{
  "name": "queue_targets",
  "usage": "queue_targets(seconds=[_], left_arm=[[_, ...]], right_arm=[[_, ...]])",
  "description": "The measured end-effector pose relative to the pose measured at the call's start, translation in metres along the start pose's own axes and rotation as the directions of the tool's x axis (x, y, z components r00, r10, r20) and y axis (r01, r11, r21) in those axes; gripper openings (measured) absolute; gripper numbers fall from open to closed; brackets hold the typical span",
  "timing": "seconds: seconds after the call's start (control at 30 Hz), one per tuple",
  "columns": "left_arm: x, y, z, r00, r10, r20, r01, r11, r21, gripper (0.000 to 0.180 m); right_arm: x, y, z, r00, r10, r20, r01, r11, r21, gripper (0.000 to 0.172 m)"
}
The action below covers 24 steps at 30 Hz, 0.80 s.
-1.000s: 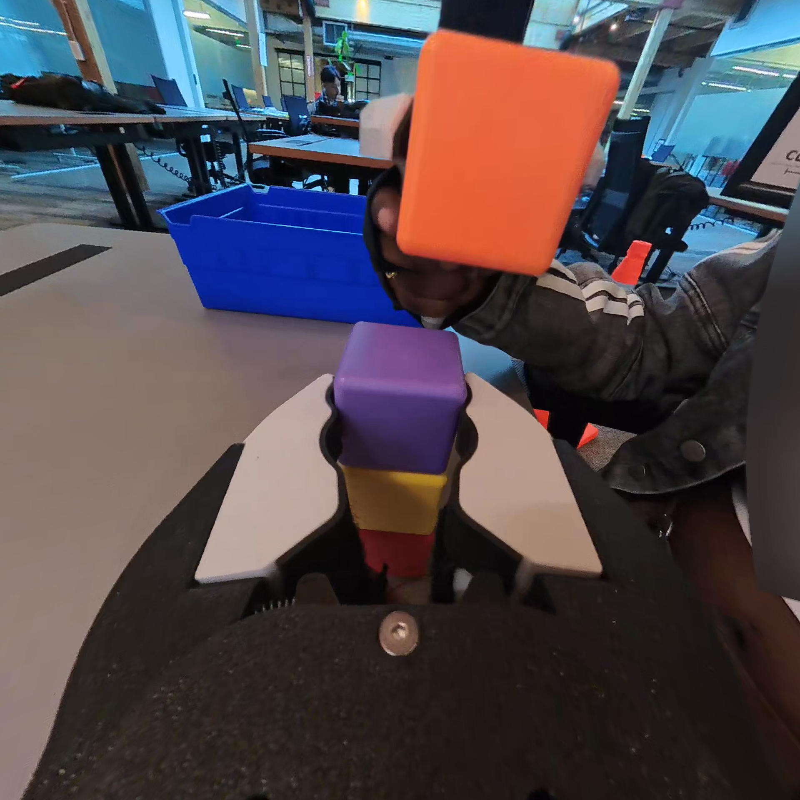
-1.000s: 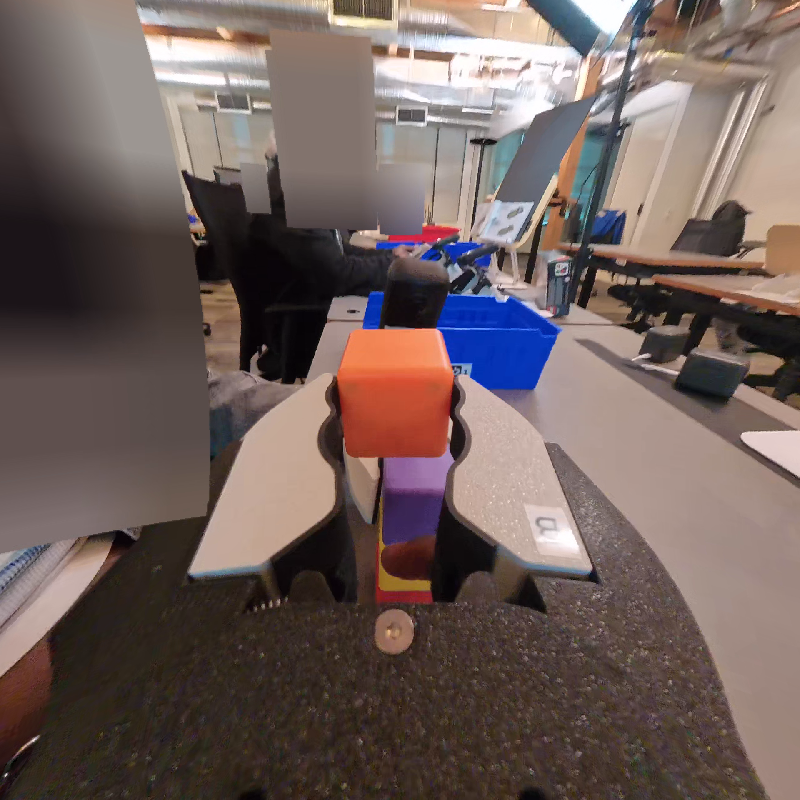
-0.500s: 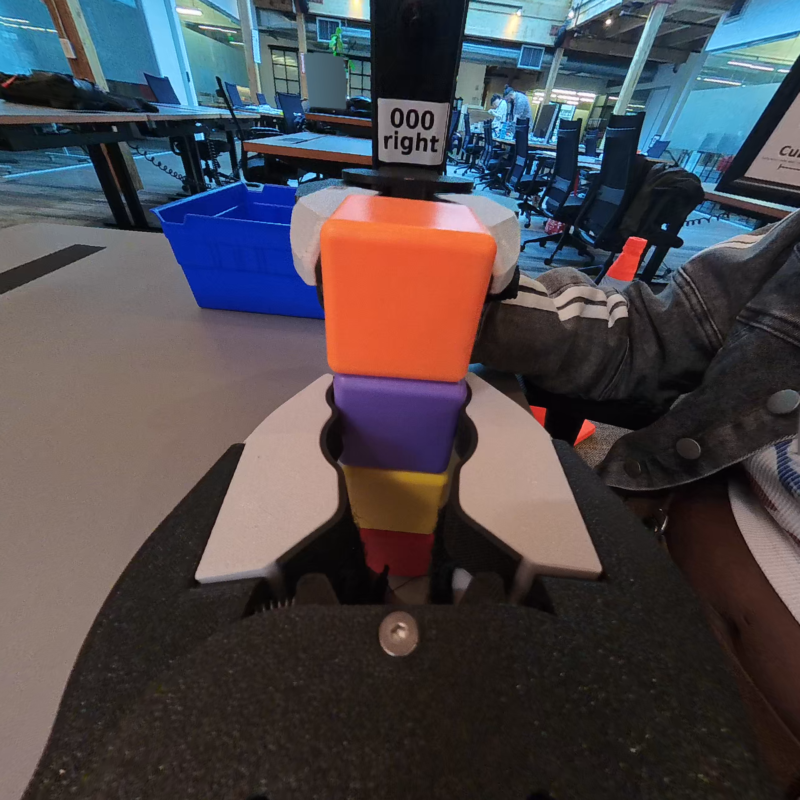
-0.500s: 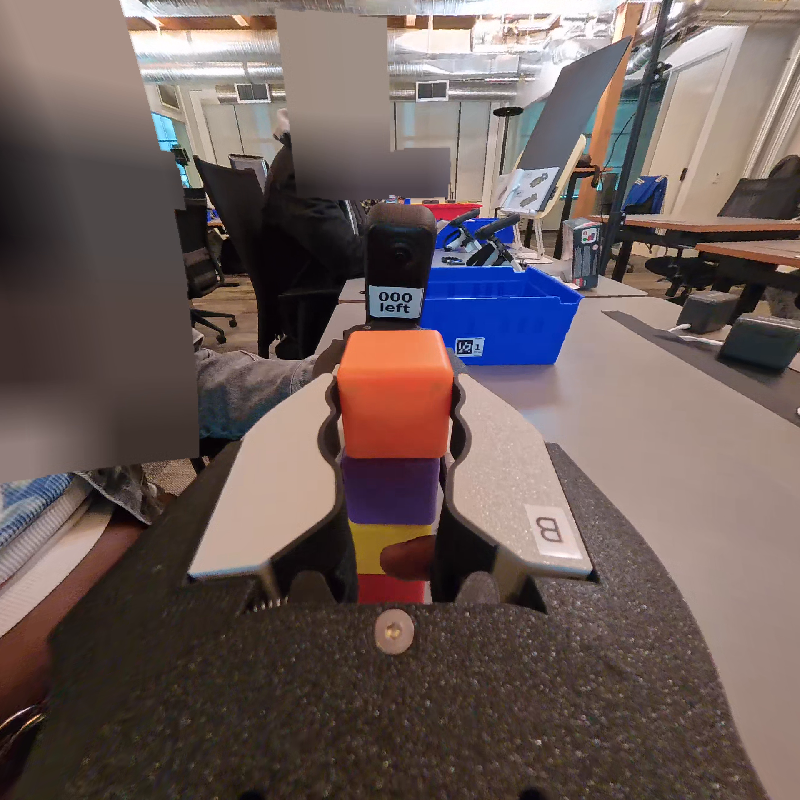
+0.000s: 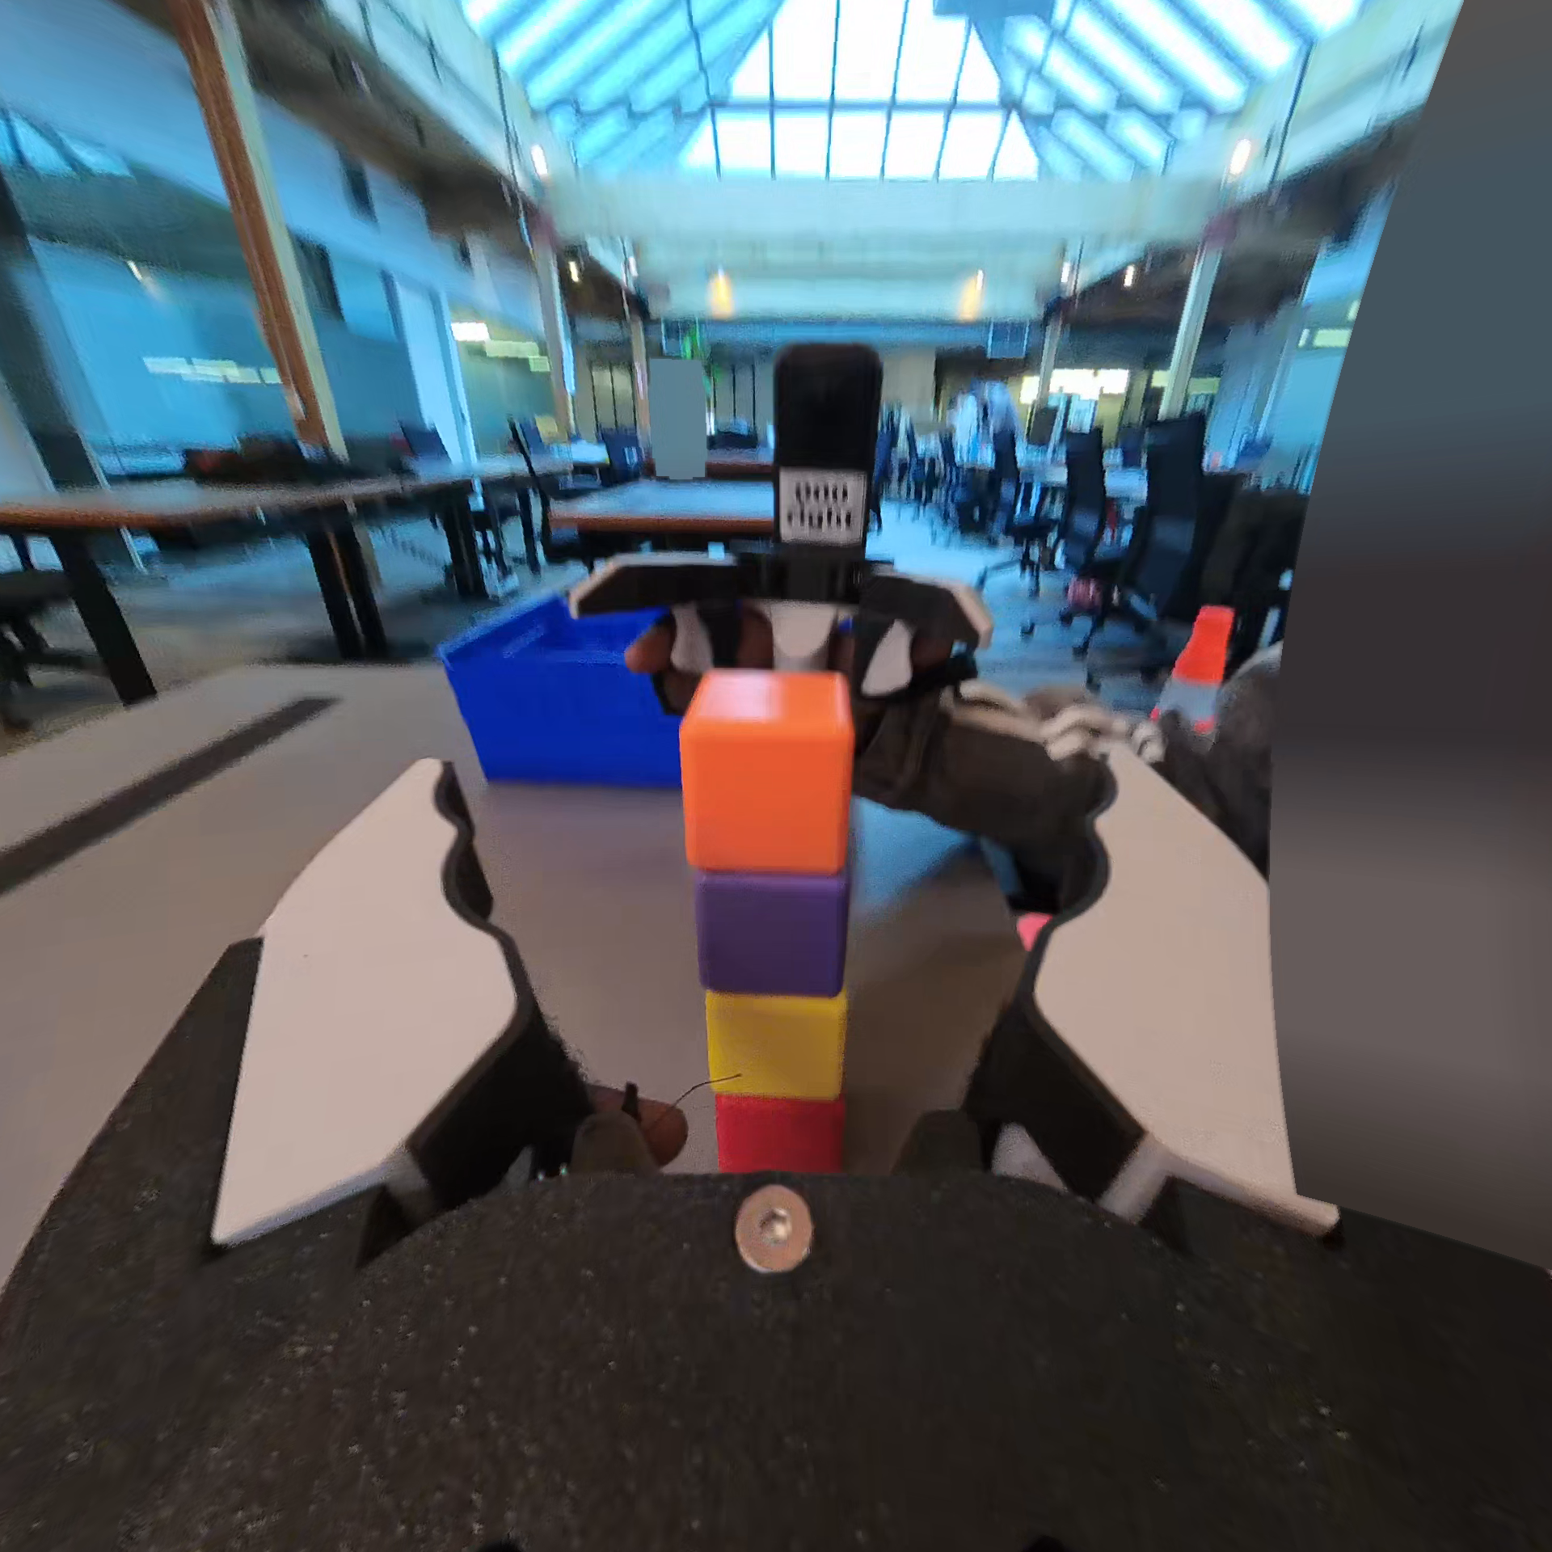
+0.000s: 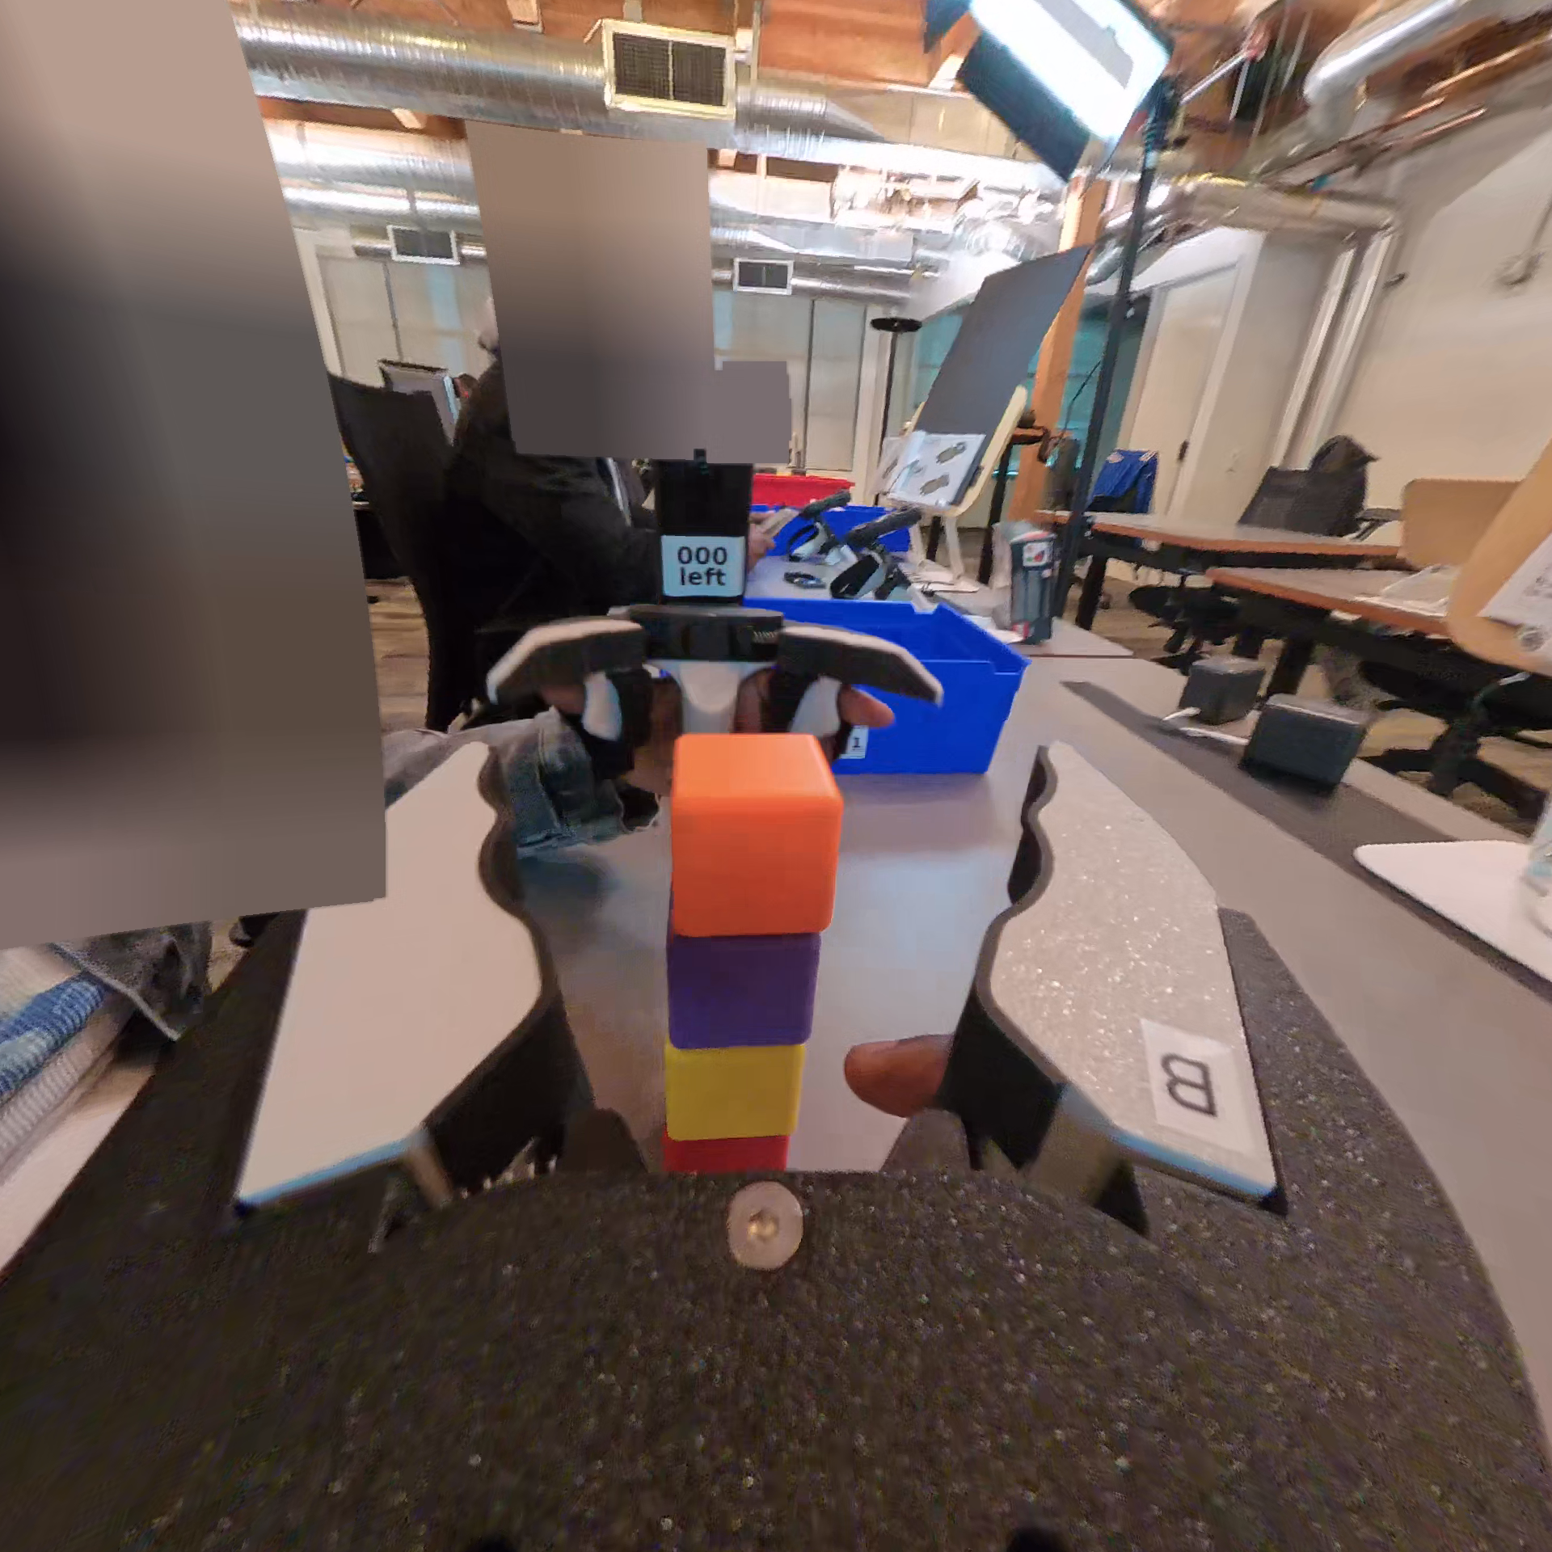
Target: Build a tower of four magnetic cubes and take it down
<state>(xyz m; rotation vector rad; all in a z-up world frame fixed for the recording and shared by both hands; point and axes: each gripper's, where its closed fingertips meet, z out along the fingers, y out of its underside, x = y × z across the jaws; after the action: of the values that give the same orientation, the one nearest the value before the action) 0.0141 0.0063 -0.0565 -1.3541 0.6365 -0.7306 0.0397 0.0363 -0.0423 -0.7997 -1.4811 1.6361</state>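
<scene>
A tower of four cubes stands free on the grey table [image 5: 210, 806]: orange cube [image 5: 766, 773] on top, purple cube [image 5: 771, 932] under it, then yellow cube [image 5: 774, 1046], and red cube [image 5: 779, 1134] at the bottom. The same tower shows in the right wrist view, with the orange cube [image 6: 754, 836] on top. My left gripper [image 5: 773, 840] is wide open, its fingers well clear of the tower on both sides. My right gripper [image 6: 760, 848] is wide open too, clear of the cubes. Each gripper shows beyond the tower in the other's view, the right gripper [image 5: 781, 588] and the left gripper [image 6: 714, 655], both spread open.
A blue bin [image 5: 554, 705] stands on the table behind the tower; it also shows in the right wrist view [image 6: 932, 697]. A person's sleeve [image 5: 991, 756] lies to the right of the tower. Dark boxes [image 6: 1302, 739] and a white mat [image 6: 1461, 890] lie at the right. Across from one pair of fingers to the other is roughly 7 cm.
The right gripper set the orange cube on the purple one, then opened. The left gripper let go of the purple cube. Both grippers drew back from the tower.
</scene>
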Motion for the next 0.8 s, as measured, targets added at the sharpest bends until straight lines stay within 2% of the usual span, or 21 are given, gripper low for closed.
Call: queue_targets(seconds=[0.1, 0.37, 0.63, 0.8], left_arm=[[0.005, -0.019, -0.011, 1.000, -0.002, 0.007, 0.002, 0.999, 0.045, 0.135], [0.009, -0.009, -0.007, 1.000, 0.004, -0.009, -0.004, 0.999, -0.043, 0.123], [0.009, 0.033, -0.012, 0.999, 0.013, -0.039, -0.023, 0.961, -0.277, 0.118], [0.005, 0.068, -0.017, 0.999, 0.025, -0.029, -0.036, 0.886, -0.463, 0.117]], right_arm=[[0.001, -0.007, -0.008, 0.998, -0.043, -0.045, 0.042, 0.999, -0.025, 0.116], [0.002, 0.000, -0.014, 0.996, -0.059, -0.060, 0.054, 0.995, -0.085, 0.114], [-0.012, 0.044, -0.019, 0.998, -0.052, 0.043, 0.064, 0.936, -0.346, 0.117], [-0.016, 0.073, -0.025, 0.997, -0.037, 0.071, 0.067, 0.866, -0.496, 0.117]])
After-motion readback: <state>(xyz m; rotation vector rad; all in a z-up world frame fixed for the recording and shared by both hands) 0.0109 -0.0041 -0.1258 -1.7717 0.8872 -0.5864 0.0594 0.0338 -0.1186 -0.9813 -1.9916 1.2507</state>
